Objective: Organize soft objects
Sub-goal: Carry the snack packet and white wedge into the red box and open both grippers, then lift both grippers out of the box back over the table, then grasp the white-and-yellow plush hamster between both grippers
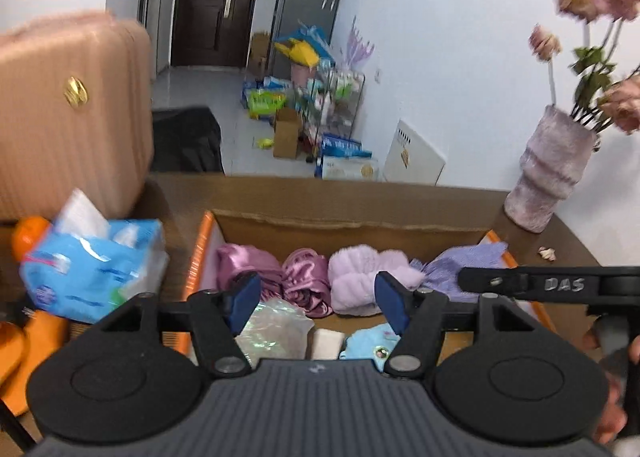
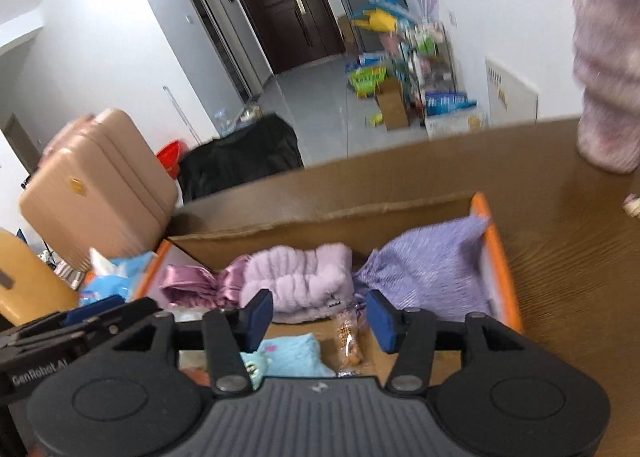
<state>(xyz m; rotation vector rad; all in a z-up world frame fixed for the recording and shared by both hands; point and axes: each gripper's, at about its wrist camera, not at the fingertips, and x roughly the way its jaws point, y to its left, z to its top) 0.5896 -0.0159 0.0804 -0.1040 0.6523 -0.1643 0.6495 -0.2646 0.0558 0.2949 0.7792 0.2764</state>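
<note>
Blue plush toy below spread jaws

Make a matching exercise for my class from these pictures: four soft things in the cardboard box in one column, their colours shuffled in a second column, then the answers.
Things
1. satin bundle
2. fluffy headband
3. pleated cloth
4. plush toy

Colours
A. light blue
B. pale fluffy lilac
C. shiny pink-mauve
D. bluish purple

Pairs: 1-C, 2-B, 3-D, 4-A
</note>
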